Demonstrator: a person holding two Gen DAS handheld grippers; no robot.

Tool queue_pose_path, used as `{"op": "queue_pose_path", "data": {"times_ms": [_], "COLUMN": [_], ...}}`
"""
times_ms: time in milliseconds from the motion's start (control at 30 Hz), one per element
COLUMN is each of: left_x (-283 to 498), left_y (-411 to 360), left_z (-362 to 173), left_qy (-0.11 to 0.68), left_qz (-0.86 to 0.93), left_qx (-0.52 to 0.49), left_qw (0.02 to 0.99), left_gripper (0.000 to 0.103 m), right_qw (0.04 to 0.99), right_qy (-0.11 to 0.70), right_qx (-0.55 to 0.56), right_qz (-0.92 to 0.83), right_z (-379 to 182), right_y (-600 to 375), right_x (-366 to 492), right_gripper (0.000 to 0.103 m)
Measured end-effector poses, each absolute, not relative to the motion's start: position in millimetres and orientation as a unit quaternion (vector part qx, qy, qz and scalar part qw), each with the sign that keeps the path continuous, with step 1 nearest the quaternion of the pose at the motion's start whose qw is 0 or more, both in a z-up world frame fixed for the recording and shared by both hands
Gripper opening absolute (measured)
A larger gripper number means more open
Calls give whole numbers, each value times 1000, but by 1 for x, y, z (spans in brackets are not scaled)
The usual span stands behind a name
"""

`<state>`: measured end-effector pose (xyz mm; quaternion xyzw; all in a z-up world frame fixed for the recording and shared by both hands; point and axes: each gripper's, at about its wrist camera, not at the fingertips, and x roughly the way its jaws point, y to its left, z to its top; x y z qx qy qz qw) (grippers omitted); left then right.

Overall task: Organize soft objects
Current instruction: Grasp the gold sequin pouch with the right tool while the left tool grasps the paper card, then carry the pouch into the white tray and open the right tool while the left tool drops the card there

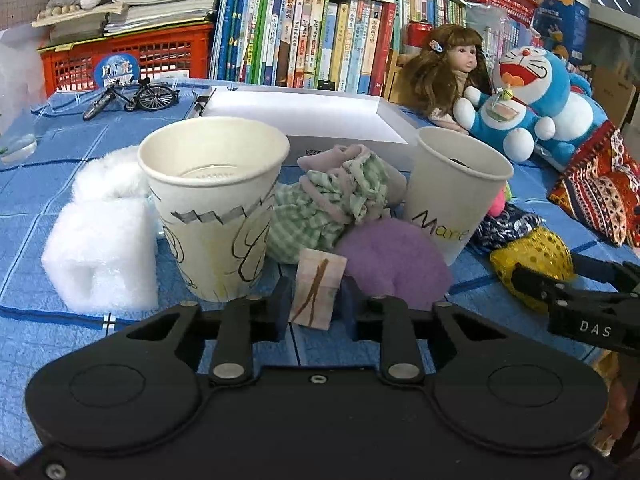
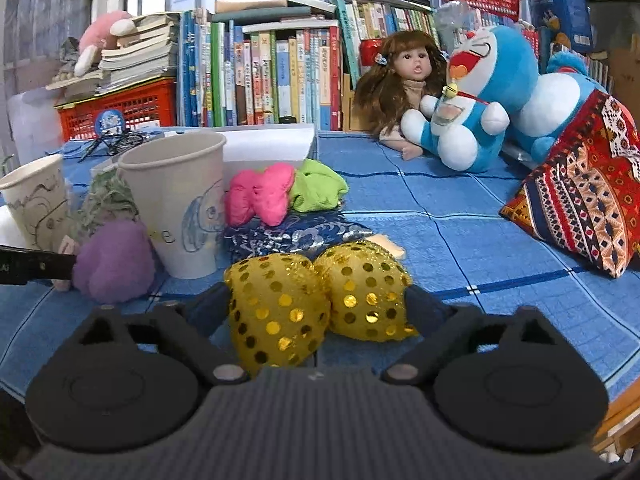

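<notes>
Blue checked tablecloth [image 2: 460,216], 2 paper cups [image 1: 214,204] at 10 and 1 o'clock, purple pom [image 1: 394,262] between, right gripper [image 2: 320,312] spread wide around gold sequin bow [image 2: 316,300], left gripper [image 1: 314,300] pinching small beige tag [image 1: 316,292] at 12 o'clock.

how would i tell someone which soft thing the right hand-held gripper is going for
Start at the paper cup lettered "Marie" on the blue checked tablecloth. Just right of its base lies a yellow fabric bow covered in gold sequins, between the open fingers of the right hand-held gripper. Unlike the plain pink bow behind, it glitters.
</notes>
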<state>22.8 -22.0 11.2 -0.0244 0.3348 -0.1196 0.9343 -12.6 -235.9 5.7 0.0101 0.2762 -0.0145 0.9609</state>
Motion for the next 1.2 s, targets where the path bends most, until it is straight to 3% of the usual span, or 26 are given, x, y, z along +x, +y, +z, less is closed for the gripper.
{"op": "queue_pose_path", "data": {"times_ms": [167,200,300,467,700,867,900,1200], "left_x": [14,12,10,8,4,-3,-4,1], "left_y": [-27,-27,-27,-24,-25,-28,-28,-21], "left_z": [16,17,18,23,35,47,49,89], "left_qy": [331,329,330,328,320,310,309,287], "left_qz": [-128,-129,-125,-126,-134,-149,-153,-181], "left_qx": [-14,-10,-8,-7,-5,-3,-4,-2], "left_qw": [935,935,936,936,938,939,939,941], "left_gripper": [22,22,22,22,22,22,22,22], "right_qw": [963,962,961,959,959,964,965,967], "right_qy": [270,273,276,283,280,265,260,253], "right_qx": [4,2,8,1,21,15,14,23], "right_qz": [-12,-13,-21,-27,-22,-29,-25,-26], "right_z": [9,10,7,0,7,18,22,41], "right_y": [-234,-233,-236,-236,-239,-236,-235,-239], "right_x": [-20,-20,-14,3,-3,-14,-17,-16], "right_gripper": [73,75,102,103,64,45,22,23]}}
